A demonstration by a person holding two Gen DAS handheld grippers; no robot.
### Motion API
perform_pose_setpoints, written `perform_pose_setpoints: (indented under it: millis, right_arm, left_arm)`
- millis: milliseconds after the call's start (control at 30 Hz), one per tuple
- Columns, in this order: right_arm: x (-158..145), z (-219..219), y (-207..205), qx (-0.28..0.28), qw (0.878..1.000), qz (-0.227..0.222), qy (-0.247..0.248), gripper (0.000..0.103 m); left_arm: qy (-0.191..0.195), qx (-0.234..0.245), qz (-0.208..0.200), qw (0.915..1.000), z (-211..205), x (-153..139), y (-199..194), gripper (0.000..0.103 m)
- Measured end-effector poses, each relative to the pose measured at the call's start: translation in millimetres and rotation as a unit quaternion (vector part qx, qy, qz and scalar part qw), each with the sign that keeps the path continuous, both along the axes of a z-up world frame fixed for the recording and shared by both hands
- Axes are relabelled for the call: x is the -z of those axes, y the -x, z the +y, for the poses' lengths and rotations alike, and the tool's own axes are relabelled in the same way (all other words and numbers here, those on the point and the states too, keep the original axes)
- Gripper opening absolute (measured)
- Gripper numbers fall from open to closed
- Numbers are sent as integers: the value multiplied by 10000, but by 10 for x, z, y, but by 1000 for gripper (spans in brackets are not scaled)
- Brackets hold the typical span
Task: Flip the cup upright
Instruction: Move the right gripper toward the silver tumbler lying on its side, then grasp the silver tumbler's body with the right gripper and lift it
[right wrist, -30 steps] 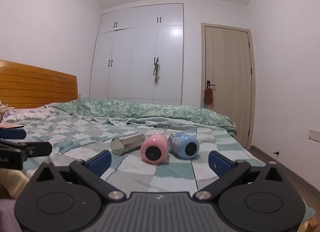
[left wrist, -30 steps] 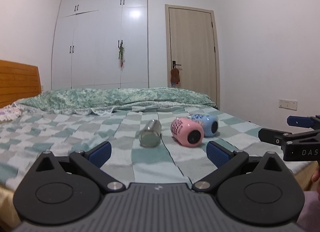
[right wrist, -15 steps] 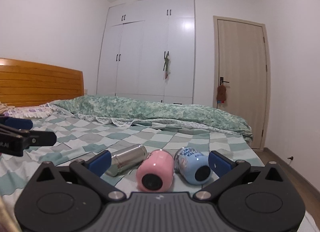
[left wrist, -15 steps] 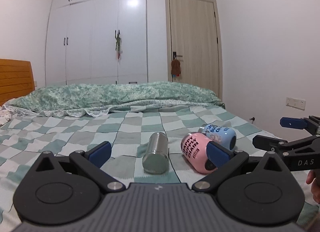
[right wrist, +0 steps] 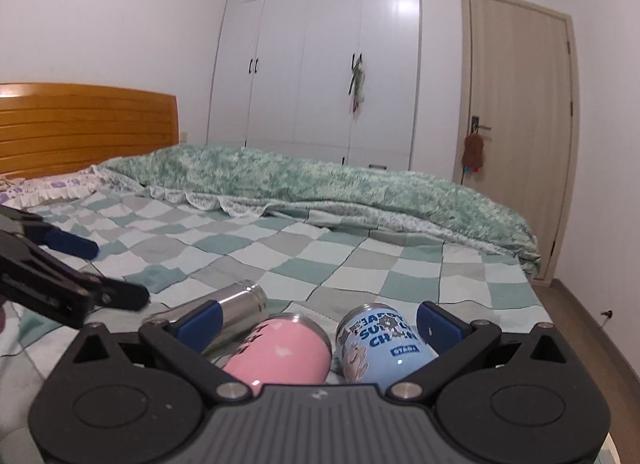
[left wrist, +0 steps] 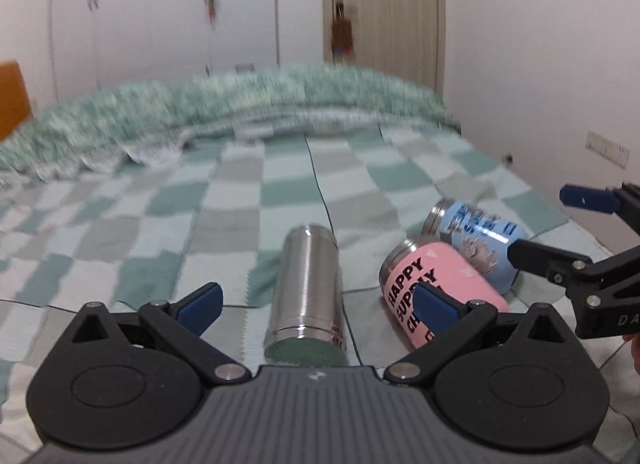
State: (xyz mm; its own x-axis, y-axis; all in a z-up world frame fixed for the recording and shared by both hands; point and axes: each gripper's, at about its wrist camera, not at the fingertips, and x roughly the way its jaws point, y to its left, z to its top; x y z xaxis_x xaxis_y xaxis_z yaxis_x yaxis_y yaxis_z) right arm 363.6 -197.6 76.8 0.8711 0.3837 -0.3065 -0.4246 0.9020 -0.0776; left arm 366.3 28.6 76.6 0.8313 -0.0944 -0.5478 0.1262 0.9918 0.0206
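Here we hold both grippers low over the bed, whose checked green and white cover carries three cups lying on their sides. Our left gripper has its jaws spread wide apart and empty, and the steel cup lies right between them, its length running away from us along the line of the fingers, its near end close under the gripper body. Just beyond the right-hand blue pad of that gripper lies the pink cup, printed with dark letters, its steel rim pointing away and to the left. Touching it on the far side is the blue cup, lying at the same slant.

Our right gripper also has its jaws wide apart with nothing between the pads pressed. From its camera the pink cup and the blue cup sit side by side inside the gap of the jaws, both with their steel rims pointing away from us; the blue one lies just beside the right-hand finger. The steel cup lies partly behind the left-hand finger, slanting away to the right. The left gripper's black fingers reach in from the left edge of this view, off to the left of our right jaws
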Motion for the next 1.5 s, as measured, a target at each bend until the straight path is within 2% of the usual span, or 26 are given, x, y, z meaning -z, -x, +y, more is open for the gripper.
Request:
perform_pose_setpoints:
  millis: [200, 367, 400, 467, 500, 533, 633, 733, 867, 967, 1233, 1333, 1500]
  right_arm:
    - [69, 1, -524, -42, 9995, 268, 140, 103]
    - [177, 6, -724, -135, 9987, 464, 177, 103]
    - [198, 17, -748, -148, 9985, 501, 191, 103]
    - [242, 38, -771, -177, 9982, 535, 225, 103]
    - [260, 52, -775, -193, 9981, 530, 266, 103]
    - [282, 68, -767, -206, 9980, 510, 317, 103]
    - [326, 102, -744, -252, 9977, 465, 427, 103]
    - [284, 112, -678, -205, 9978, 408, 473, 103]
    - [122, 95, -509, -159, 9984, 354, 409, 103]
    - [-31, 77, -314, -148, 9986, 362, 348, 103]
    - [-390, 153, 515, -219, 9988, 307, 296, 103]
    - [-433, 218, 816, -298, 9986, 336, 269, 103]
    - [-370, 338, 1226, -494, 9974, 449, 259, 103]
  left_arm:
    - [-85, 64, 901, 9959, -4, 188, -721, 103]
    - [-175, -47, 1470, 9890, 2, 429, -1146, 102]
    - [-188, -67, 1564, 9875, -6, 471, -1208, 100]
    - [-256, -141, 1745, 9842, -32, 548, -1329, 81]
    - [-349, -141, 1836, 9823, -58, 586, -1371, 74]
    - [-492, -59, 1966, 9792, -97, 637, -1406, 63]
    - [-742, 29, 1873, 9795, -192, 672, -1376, 62]
    - [-432, 83, 1880, 9812, -150, 615, -1266, 62]
    - [-530, 158, 1474, 9875, -148, 430, -941, 62]
    - [-412, 225, 1329, 9900, -130, 224, -665, 62]
    - [-306, 117, 1252, 9916, 25, -205, 306, 62]
    - [-291, -24, 1299, 9911, 139, -238, 685, 62]
    - [-117, -244, 1514, 9881, 324, -105, 1149, 62]
